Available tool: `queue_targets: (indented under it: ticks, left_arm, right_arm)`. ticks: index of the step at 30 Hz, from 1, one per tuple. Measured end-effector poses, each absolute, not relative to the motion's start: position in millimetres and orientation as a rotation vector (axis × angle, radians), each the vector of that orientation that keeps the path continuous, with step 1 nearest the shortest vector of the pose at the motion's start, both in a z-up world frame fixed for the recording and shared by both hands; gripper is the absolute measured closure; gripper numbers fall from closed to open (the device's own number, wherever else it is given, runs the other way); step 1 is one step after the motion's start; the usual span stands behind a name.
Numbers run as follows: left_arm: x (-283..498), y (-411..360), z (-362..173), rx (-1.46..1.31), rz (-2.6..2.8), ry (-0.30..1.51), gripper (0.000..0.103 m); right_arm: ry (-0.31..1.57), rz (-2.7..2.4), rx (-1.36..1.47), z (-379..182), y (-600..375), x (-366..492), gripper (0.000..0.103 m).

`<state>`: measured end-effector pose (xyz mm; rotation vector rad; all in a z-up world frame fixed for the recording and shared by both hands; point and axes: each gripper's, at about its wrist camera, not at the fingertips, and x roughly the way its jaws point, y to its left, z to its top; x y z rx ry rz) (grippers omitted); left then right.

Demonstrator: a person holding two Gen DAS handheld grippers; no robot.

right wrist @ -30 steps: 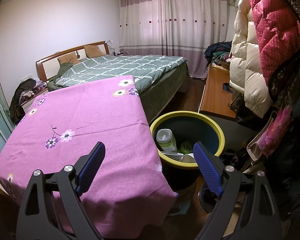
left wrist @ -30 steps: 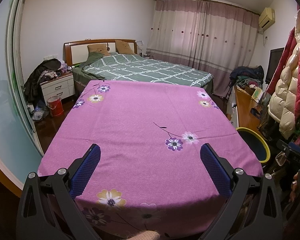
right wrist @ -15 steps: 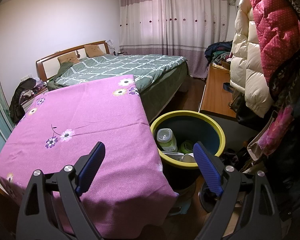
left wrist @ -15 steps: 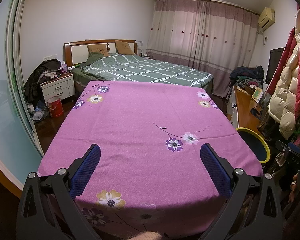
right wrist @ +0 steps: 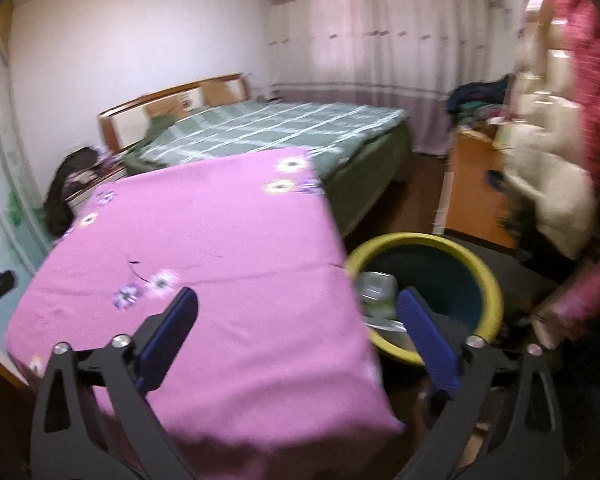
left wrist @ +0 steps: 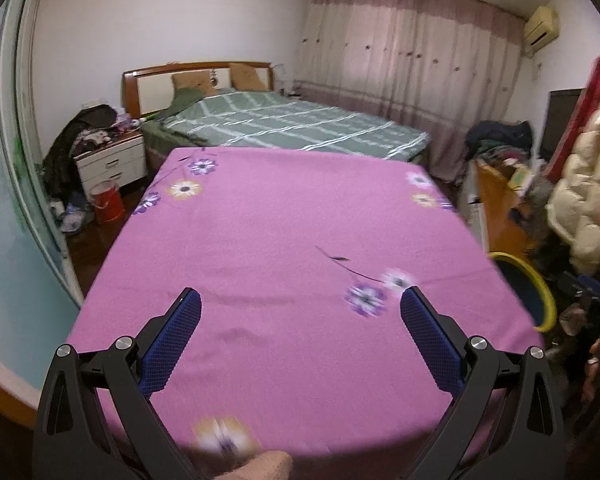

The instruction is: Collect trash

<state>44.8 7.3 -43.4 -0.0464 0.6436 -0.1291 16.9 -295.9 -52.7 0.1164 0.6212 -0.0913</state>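
Both claws, left (left wrist: pixel 300 332) and right (right wrist: pixel 298 330), were spread wide and held nothing above the pink-clothed surface (left wrist: pixel 284 232), which showed no litter. The trash, a bottle (right wrist: pixel 374 292) included, sat in the yellow-rimmed bin (right wrist: pixel 490 280) beside it, probably the task's last stage.
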Motion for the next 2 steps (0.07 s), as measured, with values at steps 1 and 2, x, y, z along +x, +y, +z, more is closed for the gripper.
queue_targets:
  ticks: [1, 2]
  left_arm:
    - [63, 10, -49, -0.029, -0.106, 0.654, 0.005]
    - [83, 13, -56, -0.012, -0.091, 0.676, 0.005]
  right_arm:
    - [0.643, -0.069, 0.111, -56, -289, 37, 0.007]
    - [0.670, -0.042, 0.105, -62, -280, 62, 0.007]
